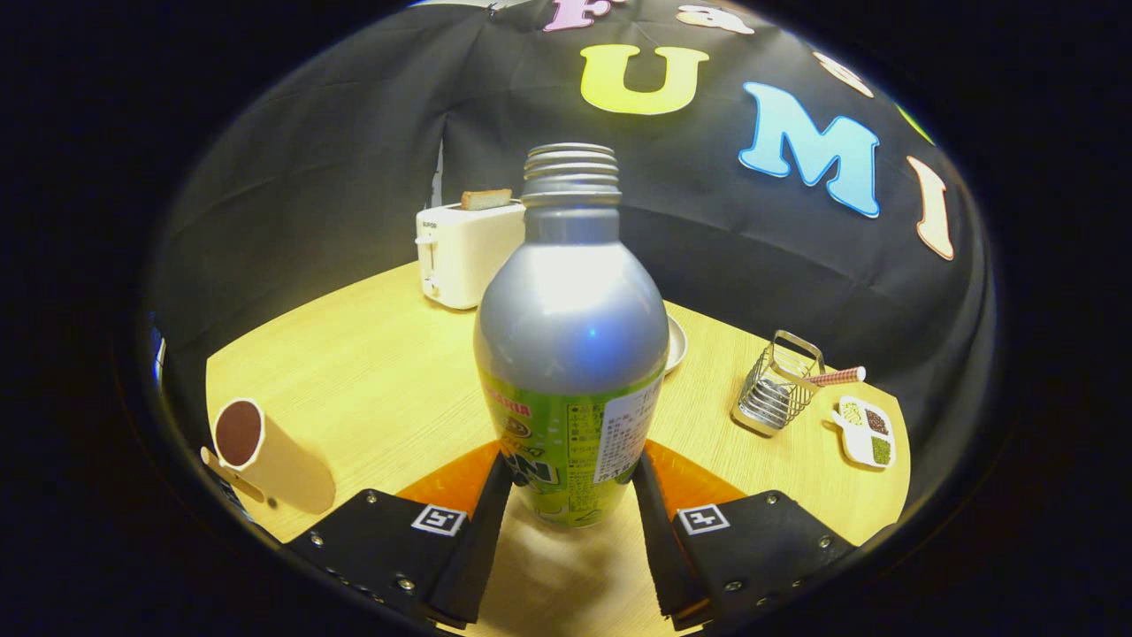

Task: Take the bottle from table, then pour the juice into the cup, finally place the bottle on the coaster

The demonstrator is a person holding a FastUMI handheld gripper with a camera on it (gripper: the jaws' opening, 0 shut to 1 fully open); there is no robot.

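My gripper (570, 522) has its two fingers pressed on the sides of the bottle (570, 354), down low on the green label, so it is clamped on the bottle. The bottle stands straight up between my fingers (its cap is off and the silver neck is bare). Under the bottle I see an orange coaster (442, 485) peeking out on both sides, but I cannot tell if the bottle touches it. Left of the bottle, well apart, is the paper cup (265, 451) with dark drink in it. Behind the bottle is a white toaster (464, 252) with toast in it. Right of the bottle is a wire rack (778, 389), and past that a small white dish (867, 433), all on the wooden table (371, 372)
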